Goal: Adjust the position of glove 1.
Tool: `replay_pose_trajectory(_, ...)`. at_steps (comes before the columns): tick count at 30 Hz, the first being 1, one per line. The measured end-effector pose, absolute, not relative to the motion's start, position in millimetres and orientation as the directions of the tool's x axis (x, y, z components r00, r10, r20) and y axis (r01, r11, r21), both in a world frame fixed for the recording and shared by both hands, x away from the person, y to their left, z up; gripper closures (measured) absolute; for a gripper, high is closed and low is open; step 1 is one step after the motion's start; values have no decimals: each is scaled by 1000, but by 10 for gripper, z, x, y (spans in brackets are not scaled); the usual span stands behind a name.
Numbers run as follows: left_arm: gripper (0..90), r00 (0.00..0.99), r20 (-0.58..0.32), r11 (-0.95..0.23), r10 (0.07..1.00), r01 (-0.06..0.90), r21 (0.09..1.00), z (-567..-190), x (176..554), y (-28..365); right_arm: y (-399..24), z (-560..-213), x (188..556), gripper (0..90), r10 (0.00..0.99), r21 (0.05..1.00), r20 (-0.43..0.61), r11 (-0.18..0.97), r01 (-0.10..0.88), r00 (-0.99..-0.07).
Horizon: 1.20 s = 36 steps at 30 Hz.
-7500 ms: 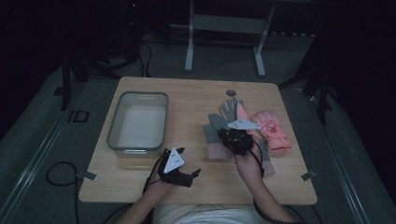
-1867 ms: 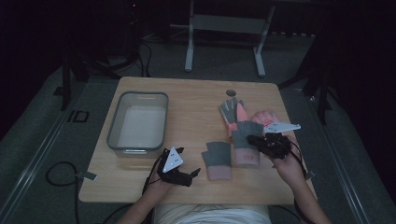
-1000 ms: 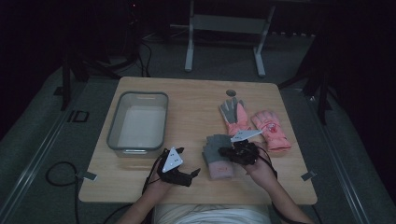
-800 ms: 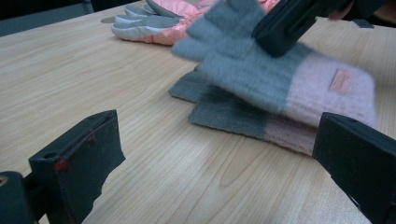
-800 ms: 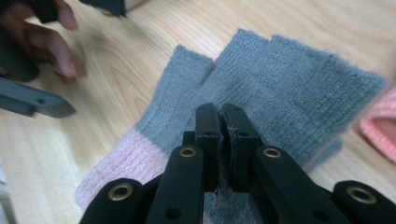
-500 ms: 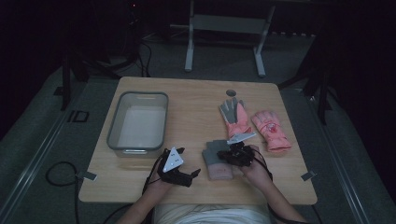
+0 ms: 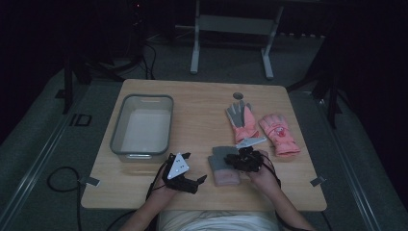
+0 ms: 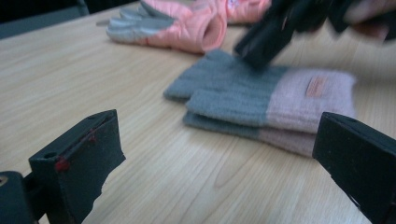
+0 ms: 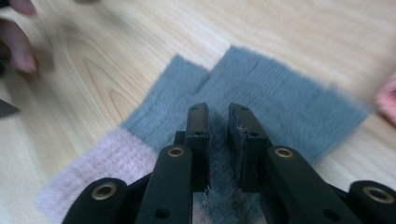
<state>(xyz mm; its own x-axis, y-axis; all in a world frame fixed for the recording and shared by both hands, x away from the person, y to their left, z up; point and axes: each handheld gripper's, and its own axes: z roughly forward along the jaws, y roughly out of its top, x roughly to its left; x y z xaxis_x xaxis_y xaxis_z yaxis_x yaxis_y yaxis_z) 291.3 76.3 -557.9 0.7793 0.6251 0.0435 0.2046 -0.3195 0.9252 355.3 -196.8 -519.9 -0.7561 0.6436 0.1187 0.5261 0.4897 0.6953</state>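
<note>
Looking first at the wooden table (image 7: 202, 98): carried a clear tub (image 7: 117, 139) at its left and two pink ski gloves (image 7: 244, 124) at its right rear, well apart from each other. Held, near the front edge and between the two hands, the stacked pair of knitted mittens (image 7: 224, 167), lying flat with the grey finger ends away from the person and the pink cuffs toward them, so with the long axis running front to back. Came in from the right over that grey half with the right gripper (image 7: 235, 161), nose down on the knit (image 9: 289, 102) and by far the nearer tool. Showed its jaws (image 9: 218, 116) a narrow gap apart, having just been opening, with grey fabric beneath the tips and nothing pinched between them: released, as far as could be judged. Rested just left of the mittens with the left gripper (image 7: 195, 167), jaws spread wide and empty (image 8: 217, 140), facing the pair (image 8: 233, 98) side-on, grey end at its left and cuff at its right. Left any next grasp, judged from this, turning on that sideways lie.
</note>
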Motion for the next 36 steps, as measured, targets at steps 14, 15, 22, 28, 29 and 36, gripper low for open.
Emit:
replay_pose_trajectory(14,60,871,32,-431,491,211,877,-5314,2840,421,-2288,-5003,3726,590,703,736,102,423,528,-704)
replay_pose_trajectory(15,60,871,32,-431,491,211,877,-5314,2840,421,-2288,-5003,3726,590,703,736,102,423,528,-704)
replay_pose_trajectory(22,141,945,103,-560,311,95,823,-5302,2883,-11,-2273,-5170,3887,574,722,708,122,418,570,-681)
replay_pose_trajectory(28,207,967,146,-674,210,35,738,-5414,2978,-219,-2190,-5286,4012,498,724,681,152,416,602,-673)
replay_pose_trajectory(29,207,967,160,-681,200,20,732,-5433,2978,-226,-2177,-5313,4024,489,726,675,150,420,606,-671)
replay_pose_trajectory(36,287,958,219,-698,183,-30,716,-5458,2969,-230,-2166,-5449,4086,410,737,637,185,414,650,-650)
